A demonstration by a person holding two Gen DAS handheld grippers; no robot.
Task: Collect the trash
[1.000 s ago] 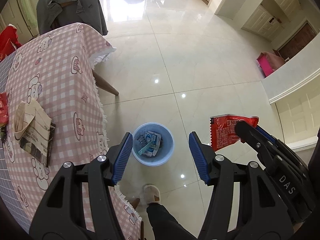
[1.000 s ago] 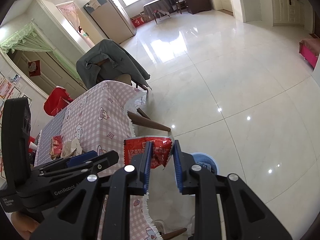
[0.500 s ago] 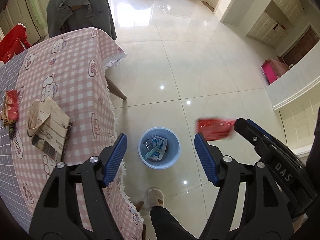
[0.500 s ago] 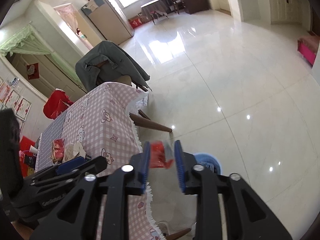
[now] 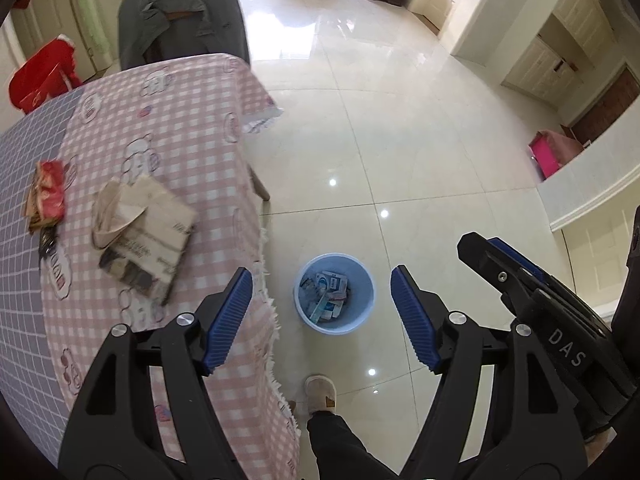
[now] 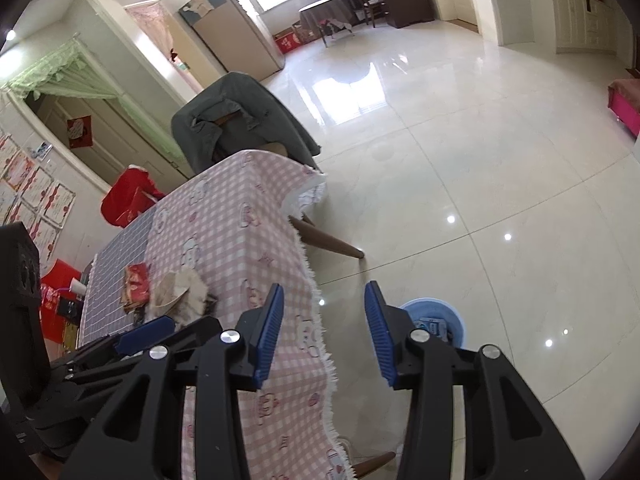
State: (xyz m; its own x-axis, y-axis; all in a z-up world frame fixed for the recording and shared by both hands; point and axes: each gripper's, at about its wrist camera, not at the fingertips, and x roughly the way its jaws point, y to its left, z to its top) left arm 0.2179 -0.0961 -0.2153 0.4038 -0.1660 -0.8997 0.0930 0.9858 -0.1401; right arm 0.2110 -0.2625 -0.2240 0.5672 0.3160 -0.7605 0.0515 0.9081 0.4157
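A light blue trash bin (image 5: 335, 293) holding several wrappers stands on the tiled floor beside the table; it also shows in the right wrist view (image 6: 436, 317). My left gripper (image 5: 321, 312) is open and empty, high above the bin. My right gripper (image 6: 324, 330) is open and empty above the table edge, left of the bin. On the pink checked tablecloth (image 5: 188, 128) lie a folded newspaper with a crumpled paper bag (image 5: 138, 226) and a red snack wrapper (image 5: 47, 194). The same paper (image 6: 180, 292) and red wrapper (image 6: 136, 282) show in the right wrist view. No red wrapper shows in the bin.
A chair draped with a grey jacket (image 5: 182, 16) stands at the table's far end. A table leg (image 6: 328, 238) slants out onto the floor. My slippered foot (image 5: 320, 394) is just below the bin. A pink box (image 5: 550, 152) sits far right.
My right gripper held a red wrapper one second ago; its jaws have opened and the wrapper is gone from it. Both grippers have shifted left toward the table.
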